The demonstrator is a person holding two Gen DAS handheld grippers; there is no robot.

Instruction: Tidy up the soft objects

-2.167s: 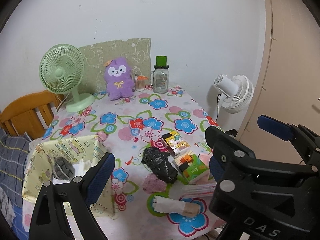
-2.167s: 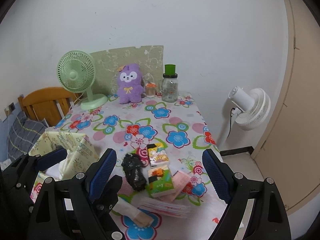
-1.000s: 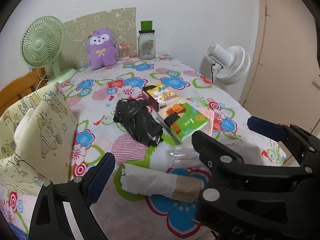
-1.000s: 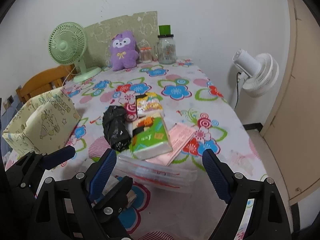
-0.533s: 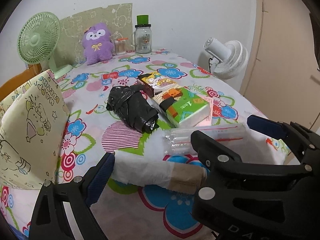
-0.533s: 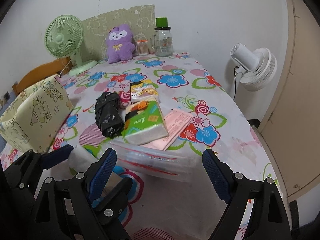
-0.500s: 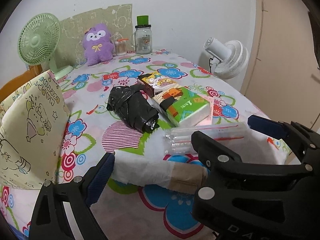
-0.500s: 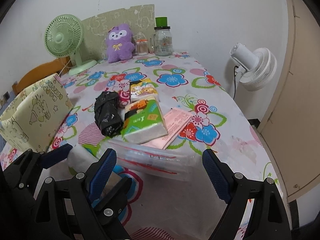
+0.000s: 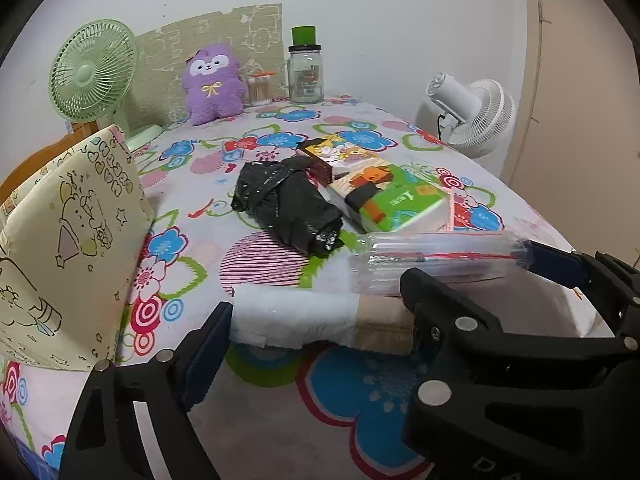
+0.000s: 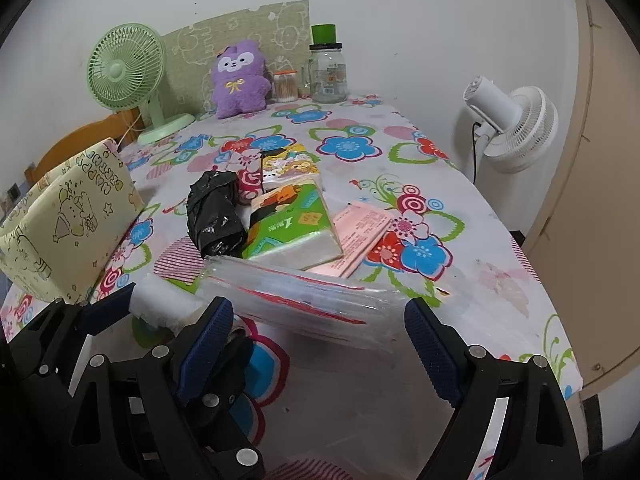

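Observation:
A white paper-wrapped roll (image 9: 296,316) with a tan end lies near the table's front edge. It sits between the fingers of my left gripper (image 9: 316,332), whose jaws are closing; the left pad (image 9: 204,348) is at the roll's end, not visibly pressing. A clear pack of zip bags (image 10: 304,300) lies across the gap of my right gripper (image 10: 320,340), which stands open. Behind these are a black bag bundle (image 9: 288,208), a green tissue pack (image 10: 292,228), a cartoon tissue pack (image 10: 288,168) and a pink packet (image 10: 360,236).
A yellow fabric box (image 9: 68,240) stands at the left edge of the flowered table (image 10: 420,184). At the back are a purple plush (image 9: 212,80), a green fan (image 9: 92,76) and a glass jar (image 9: 306,72). A white fan (image 10: 516,128) stands beyond the right edge.
Both grippers have come down and in toward the table's front edge. The roll and the clear pack now lie between their fingers, and the left jaws have narrowed slightly.

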